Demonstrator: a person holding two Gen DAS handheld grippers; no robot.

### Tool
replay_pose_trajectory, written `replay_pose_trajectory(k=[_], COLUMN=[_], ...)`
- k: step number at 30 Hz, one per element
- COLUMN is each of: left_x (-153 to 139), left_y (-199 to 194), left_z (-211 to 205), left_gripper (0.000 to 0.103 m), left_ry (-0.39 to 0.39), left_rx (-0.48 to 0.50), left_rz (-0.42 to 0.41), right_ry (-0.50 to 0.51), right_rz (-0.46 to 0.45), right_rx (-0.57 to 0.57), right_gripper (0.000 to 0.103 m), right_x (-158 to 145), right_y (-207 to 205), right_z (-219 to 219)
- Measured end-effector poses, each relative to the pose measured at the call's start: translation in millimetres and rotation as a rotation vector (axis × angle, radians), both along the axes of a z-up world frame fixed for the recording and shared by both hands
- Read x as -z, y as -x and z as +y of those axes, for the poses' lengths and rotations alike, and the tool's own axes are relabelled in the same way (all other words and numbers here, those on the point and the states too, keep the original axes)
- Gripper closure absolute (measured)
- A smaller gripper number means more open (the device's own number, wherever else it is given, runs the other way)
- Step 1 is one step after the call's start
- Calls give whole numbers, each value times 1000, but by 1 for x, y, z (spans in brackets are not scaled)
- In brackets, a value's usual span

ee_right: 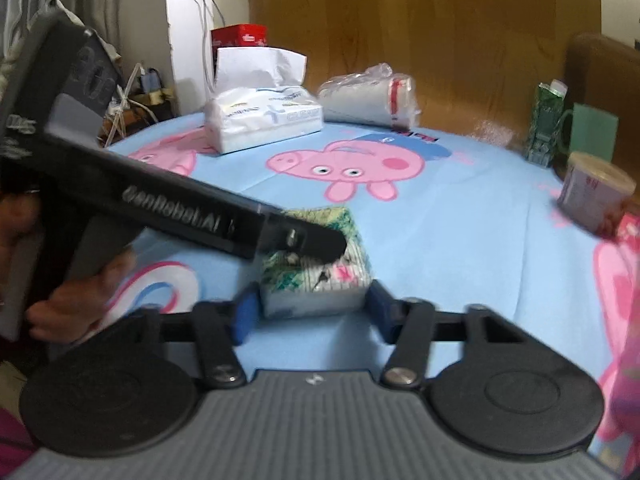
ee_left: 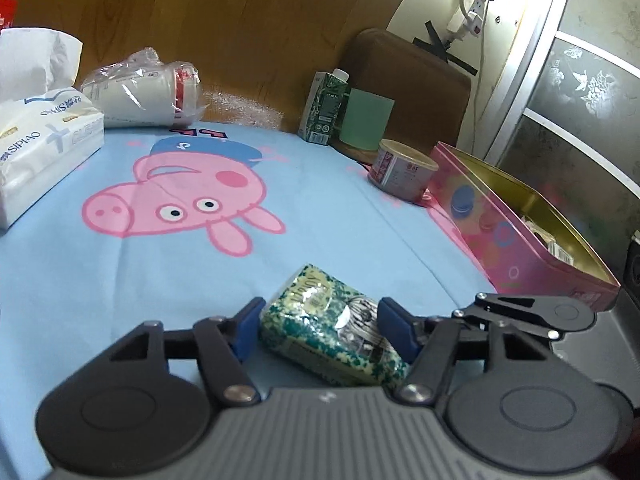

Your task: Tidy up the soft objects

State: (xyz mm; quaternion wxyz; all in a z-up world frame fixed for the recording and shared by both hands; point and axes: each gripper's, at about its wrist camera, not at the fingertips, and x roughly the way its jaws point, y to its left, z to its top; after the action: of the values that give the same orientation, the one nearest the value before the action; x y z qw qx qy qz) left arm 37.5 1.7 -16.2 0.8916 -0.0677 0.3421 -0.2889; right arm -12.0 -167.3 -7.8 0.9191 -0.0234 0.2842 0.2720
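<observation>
Both grippers clamp one green-patterned tissue pack on the blue cartoon cloth: left gripper and right gripper, pads pressing its sides.

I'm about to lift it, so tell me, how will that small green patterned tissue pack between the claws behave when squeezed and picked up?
The tissue pack looks soft and plastic-wrapped, so it will probably dent under the left claw and right claw rather than resist. It is small, so likely light. The glossy wrap may be slippery. Lying flat on the tablecloth, it should not roll.
</observation>
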Motion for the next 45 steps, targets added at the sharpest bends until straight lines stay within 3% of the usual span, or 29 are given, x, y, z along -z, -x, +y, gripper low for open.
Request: replay_pose_trajectory(k=[7,18,26,31,34,37,40,45], left_x=[-2,-8,-70,-87,-82,-67,-61,-63], left_y=[24,55,47,13,-11,-36,-49,-31], left_z=[-25,-101,-174,-250,-298,-333,-325,-288], left_gripper=[42,42,41,39,20,22,23,21], left_ry=[-11,-61,-70,-80,-146,-231,-181,-193], left_rx=[83,286,401,452,445,349,305,252], left_rz=[14,1,-178,-239,-288,-260,-173,-211], right_ry=[-41,-88,-99,-22,20,86,-33,-144], right_rz=[1,-15,-227,-306,-295,-275,-276,-298], right_rx=[21,189,335,455,570,691,719,748], right_gripper=[47,47,47,46,41,39,39,39], right_x=[2,4,-31,-47,-45,-34,-28,-22], right_y=[26,83,96,79,53,27,41,78], right_z=[-28,-91,-138,-183,-213,-234,-250,-251])
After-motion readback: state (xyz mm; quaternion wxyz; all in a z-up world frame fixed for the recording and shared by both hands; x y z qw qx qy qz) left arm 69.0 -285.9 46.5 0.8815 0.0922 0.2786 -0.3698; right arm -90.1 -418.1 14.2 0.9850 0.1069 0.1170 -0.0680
